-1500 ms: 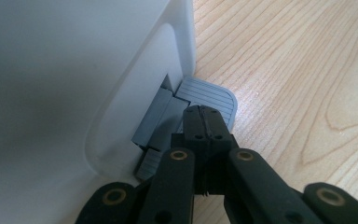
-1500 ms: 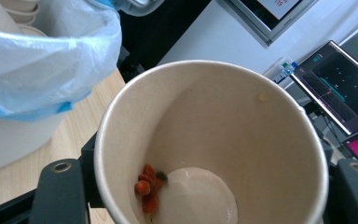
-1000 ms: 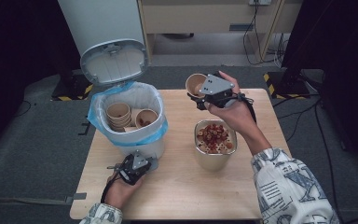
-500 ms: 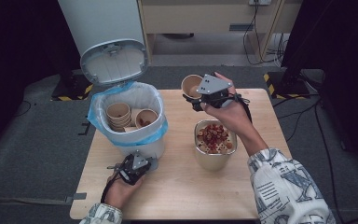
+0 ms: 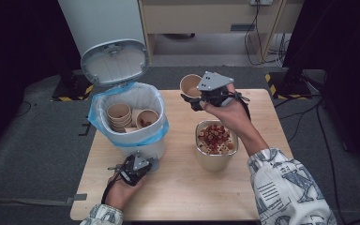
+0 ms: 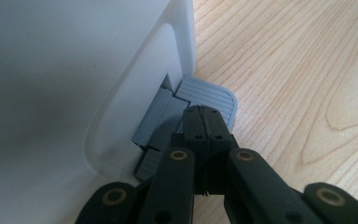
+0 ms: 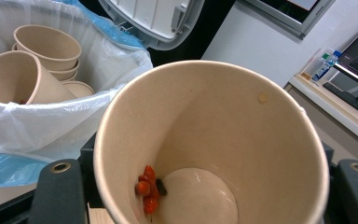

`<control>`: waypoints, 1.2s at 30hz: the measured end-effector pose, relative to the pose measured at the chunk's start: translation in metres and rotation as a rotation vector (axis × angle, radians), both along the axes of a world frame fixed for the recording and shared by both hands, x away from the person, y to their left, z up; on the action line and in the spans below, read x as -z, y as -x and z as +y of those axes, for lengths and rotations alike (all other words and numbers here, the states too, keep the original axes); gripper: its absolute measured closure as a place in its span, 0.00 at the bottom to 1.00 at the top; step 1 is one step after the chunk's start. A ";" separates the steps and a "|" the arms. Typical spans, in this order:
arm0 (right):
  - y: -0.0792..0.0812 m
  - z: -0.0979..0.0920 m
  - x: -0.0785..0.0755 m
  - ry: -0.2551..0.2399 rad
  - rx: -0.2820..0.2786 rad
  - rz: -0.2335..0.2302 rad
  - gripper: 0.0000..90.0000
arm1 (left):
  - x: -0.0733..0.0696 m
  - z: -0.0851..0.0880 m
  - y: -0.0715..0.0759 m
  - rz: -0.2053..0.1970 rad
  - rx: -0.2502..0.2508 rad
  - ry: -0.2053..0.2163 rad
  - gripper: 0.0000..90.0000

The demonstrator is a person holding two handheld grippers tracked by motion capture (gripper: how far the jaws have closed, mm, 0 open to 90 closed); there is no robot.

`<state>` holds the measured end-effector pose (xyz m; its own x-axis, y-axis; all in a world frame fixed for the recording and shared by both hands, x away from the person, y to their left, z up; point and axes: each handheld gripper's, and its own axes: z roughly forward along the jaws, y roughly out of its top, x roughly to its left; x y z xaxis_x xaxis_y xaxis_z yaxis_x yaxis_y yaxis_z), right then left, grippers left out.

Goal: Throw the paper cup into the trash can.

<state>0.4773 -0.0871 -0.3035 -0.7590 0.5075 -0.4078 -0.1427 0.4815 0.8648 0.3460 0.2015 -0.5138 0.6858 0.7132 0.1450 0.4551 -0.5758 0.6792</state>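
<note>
While the left tongs press clenched on the grey pedal and hold the bin's lid up, the right tongs grasp a paper cup above the surface — between bin and steel pot. A few red scraps cling inside it. Several cups already lie in the bin; this one is not yet dropped — probably the last.
</note>
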 end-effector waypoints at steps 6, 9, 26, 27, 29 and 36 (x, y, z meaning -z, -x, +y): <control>0.000 0.003 -0.002 -0.010 -0.004 0.016 0.32 | 0.000 0.000 0.000 0.002 0.000 -0.002 1.00; -0.001 0.005 -0.002 -0.023 -0.008 0.027 0.32 | 0.000 0.000 0.000 0.002 0.000 -0.003 1.00; -0.003 0.019 -0.014 -0.090 -0.022 0.086 0.32 | 0.000 0.000 0.000 0.003 0.001 -0.003 1.00; -0.003 0.019 -0.015 -0.093 -0.023 0.088 0.32 | 0.000 0.000 0.000 0.002 0.001 -0.003 1.00; -0.004 0.021 -0.016 -0.099 -0.025 0.093 0.32 | 0.000 0.000 0.000 0.003 0.001 -0.003 1.00; -0.004 0.029 -0.020 -0.113 -0.037 0.111 0.32 | 0.000 0.000 -0.001 0.004 0.002 0.000 1.00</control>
<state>0.4814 -0.0582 -0.2834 -0.8155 0.5161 -0.2617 -0.0587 0.3762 0.9247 0.3466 0.2020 -0.5134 0.6876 0.7121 0.1421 0.4572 -0.5766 0.6772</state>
